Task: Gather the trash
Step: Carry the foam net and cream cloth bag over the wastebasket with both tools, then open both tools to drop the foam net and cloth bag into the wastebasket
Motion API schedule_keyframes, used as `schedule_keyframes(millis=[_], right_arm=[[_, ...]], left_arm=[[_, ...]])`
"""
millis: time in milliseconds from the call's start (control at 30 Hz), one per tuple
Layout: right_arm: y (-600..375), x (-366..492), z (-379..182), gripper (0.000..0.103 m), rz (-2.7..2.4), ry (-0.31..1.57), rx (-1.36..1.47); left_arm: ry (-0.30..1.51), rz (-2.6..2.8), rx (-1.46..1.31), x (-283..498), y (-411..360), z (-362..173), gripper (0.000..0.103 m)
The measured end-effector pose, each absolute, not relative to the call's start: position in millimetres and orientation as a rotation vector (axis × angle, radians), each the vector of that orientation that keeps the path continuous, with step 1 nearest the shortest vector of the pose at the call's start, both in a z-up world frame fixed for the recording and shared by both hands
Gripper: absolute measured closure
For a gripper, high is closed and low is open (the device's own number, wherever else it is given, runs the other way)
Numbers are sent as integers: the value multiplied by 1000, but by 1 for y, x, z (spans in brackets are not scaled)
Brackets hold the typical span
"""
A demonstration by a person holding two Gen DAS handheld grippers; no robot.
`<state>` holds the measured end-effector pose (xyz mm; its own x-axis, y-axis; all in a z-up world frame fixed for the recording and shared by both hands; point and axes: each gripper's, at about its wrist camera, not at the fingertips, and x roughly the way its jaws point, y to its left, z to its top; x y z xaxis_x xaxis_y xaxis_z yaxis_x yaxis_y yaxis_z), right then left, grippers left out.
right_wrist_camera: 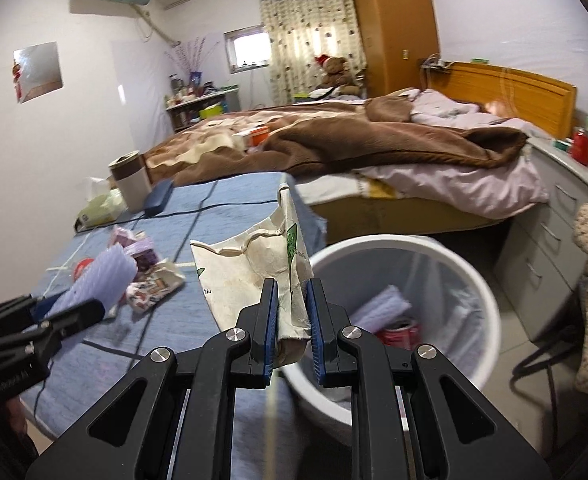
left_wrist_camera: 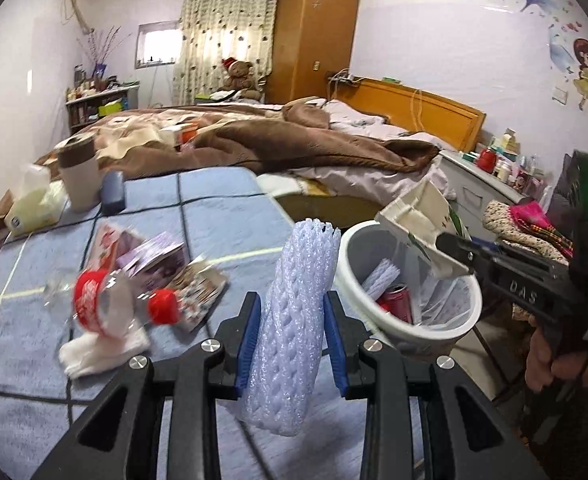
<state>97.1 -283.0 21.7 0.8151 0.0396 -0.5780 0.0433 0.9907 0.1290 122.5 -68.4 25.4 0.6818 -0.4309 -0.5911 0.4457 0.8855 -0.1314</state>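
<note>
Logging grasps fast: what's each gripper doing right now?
Left gripper: shut on the foam net sleeve.
Right gripper: shut on the crumpled carton, beside the trash bin.

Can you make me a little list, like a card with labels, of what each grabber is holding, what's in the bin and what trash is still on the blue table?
left gripper: shut on white foam net sleeve, held upright above the table
right gripper: shut on crumpled paper carton, held by the bin's rim
trash bin: white, lined with a clear bag
inside bin: red can and another foam sleeve
blue table: plastic bottle with red cap, snack wrappers, white tissue
not trash: cup and tissue pack at the far end
</note>
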Motion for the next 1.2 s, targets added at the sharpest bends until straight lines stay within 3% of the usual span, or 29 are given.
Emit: schedule_keyframes(millis=[667, 1200], right_arm=[[-336, 85, 9, 88, -236, 636, 155], [-353, 103, -12, 87, -319, 725, 126]], left_arm=[[668, -657, 105, 143, -178, 26, 70], [743, -665, 144, 169, -210, -1, 66]])
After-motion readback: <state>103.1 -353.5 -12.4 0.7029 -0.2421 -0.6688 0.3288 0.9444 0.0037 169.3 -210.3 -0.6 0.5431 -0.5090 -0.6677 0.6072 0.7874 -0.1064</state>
